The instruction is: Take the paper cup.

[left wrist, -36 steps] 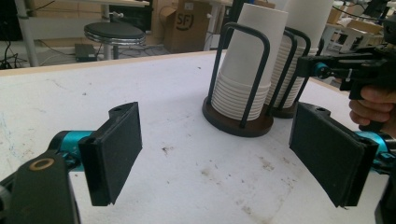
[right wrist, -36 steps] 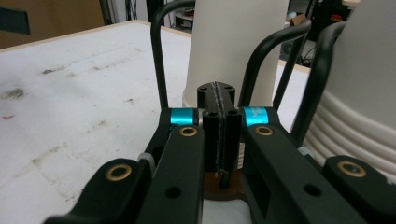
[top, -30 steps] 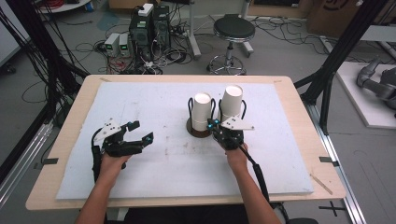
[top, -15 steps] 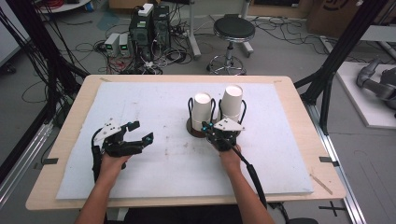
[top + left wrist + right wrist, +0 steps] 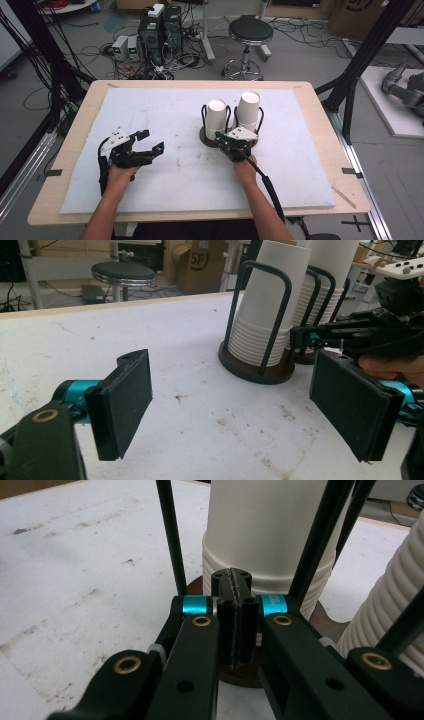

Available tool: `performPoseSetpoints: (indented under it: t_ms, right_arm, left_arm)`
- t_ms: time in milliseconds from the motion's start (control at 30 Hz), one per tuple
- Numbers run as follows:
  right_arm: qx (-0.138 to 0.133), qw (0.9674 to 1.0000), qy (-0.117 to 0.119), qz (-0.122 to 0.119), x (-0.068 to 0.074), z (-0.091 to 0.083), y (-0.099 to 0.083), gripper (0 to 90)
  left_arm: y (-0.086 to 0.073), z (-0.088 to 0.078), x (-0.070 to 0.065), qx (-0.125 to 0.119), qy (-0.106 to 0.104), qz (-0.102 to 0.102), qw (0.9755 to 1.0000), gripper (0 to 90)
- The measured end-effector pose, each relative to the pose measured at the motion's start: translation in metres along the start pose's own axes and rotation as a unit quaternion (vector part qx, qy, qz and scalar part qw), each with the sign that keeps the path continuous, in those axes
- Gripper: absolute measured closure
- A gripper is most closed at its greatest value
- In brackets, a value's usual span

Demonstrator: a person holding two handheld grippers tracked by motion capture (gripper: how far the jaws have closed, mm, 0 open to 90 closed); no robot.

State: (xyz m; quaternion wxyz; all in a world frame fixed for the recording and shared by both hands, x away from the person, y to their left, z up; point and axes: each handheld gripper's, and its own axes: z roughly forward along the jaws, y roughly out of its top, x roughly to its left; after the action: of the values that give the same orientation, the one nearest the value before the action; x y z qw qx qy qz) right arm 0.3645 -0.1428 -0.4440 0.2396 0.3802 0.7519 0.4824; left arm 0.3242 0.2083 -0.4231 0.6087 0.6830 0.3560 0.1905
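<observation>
Two stacks of white paper cups stand upside down in black wire holders on round brown bases: the left stack and the right stack. My right gripper sits low in front of them, shut with nothing between its pads. Its tip is just short of the left stack and that stack's brown base. My left gripper rests on the white mat well to the left, jaws wide open and empty. Its own view shows the pads apart, with both stacks and the right gripper beyond.
A white mat covers the wooden table. The ribbed side of the right stack stands close on the right gripper's right. Behind the table are a stool, computer boxes and loose cables on the floor.
My right gripper has shifted slightly to the left, closer to the base of the left cup stack, still shut. The left gripper has stayed put.
</observation>
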Motion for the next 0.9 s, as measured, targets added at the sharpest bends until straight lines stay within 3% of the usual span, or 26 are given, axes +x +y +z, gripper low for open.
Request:
performPoseSetpoints:
  t_ms: [633,900]
  right_arm:
    - [0.016,0.9999,0.003,0.002,-0.001,0.002,0.001,90.0]
    - [0.026,0.9996,0.004,0.009,0.000,0.003,0.002,90.0]
  left_arm:
    - [0.002,0.006,-0.005,0.000,-0.004,0.008,1.0000,17.3]
    - [0.020,0.018,-0.007,-0.008,-0.004,0.022,0.9997,17.7]
